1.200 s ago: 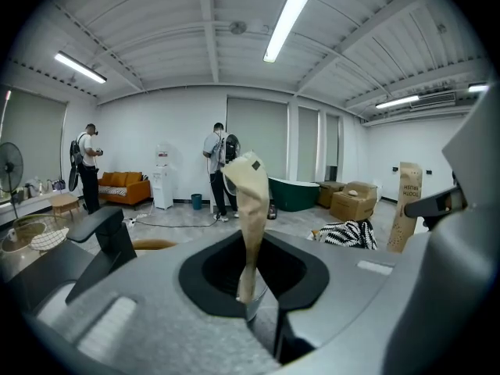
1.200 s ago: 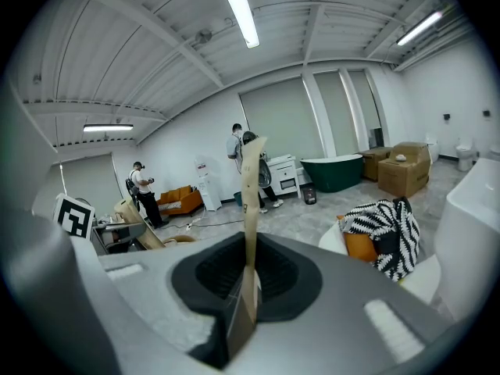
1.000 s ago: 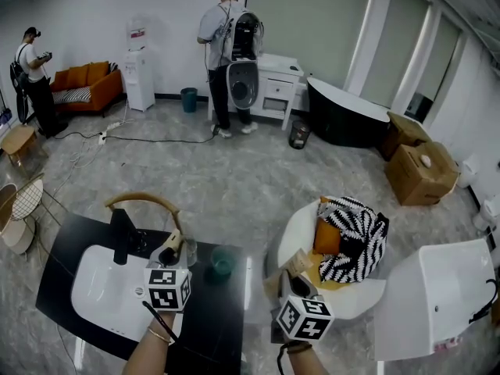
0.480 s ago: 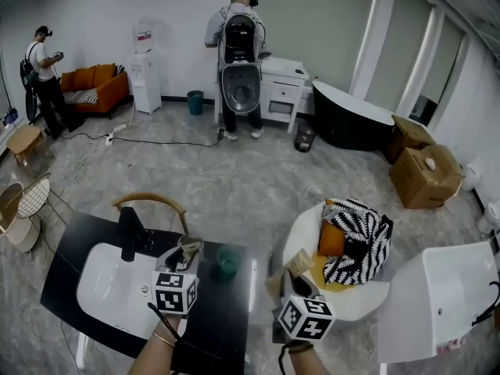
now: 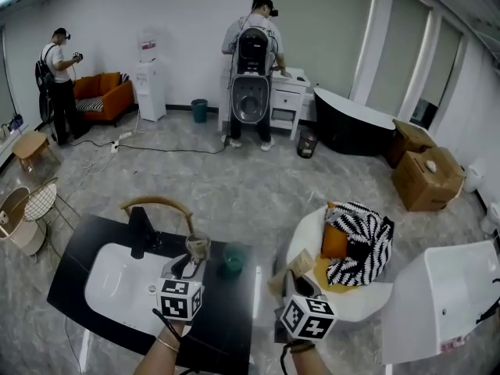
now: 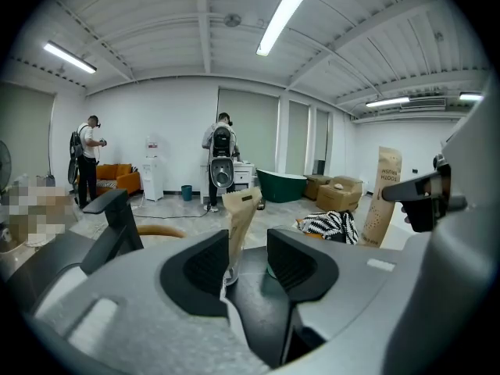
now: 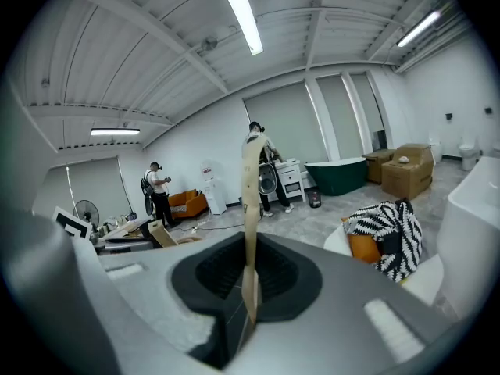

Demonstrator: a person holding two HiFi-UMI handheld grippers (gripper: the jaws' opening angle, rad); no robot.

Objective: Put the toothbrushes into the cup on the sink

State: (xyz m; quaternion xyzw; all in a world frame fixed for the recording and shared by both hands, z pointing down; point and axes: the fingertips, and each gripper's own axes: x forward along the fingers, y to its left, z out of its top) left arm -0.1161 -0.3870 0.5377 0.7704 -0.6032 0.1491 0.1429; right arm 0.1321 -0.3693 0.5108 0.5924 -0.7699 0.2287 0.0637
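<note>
Head view, step: one toothbrush pack stands in the glass cup on the sink counter, at 12 o'clock of the left gripper. I judge it best to draw back straight toward 6 o'clock, so neither jaw tips the cup.
Head view, neighbours: green cup just beside the glass at 3 o'clock; basin toward 8.
Head view, right gripper: carries a second pack, apart from the glass cup, at 4 o'clock of it.
Left gripper view, fingers: pads wide apart; the pack rises between them, pressed by neither.
Right gripper view, fingers: jaws clamped flat on the second pack, which points to 12 o'clock.
</note>
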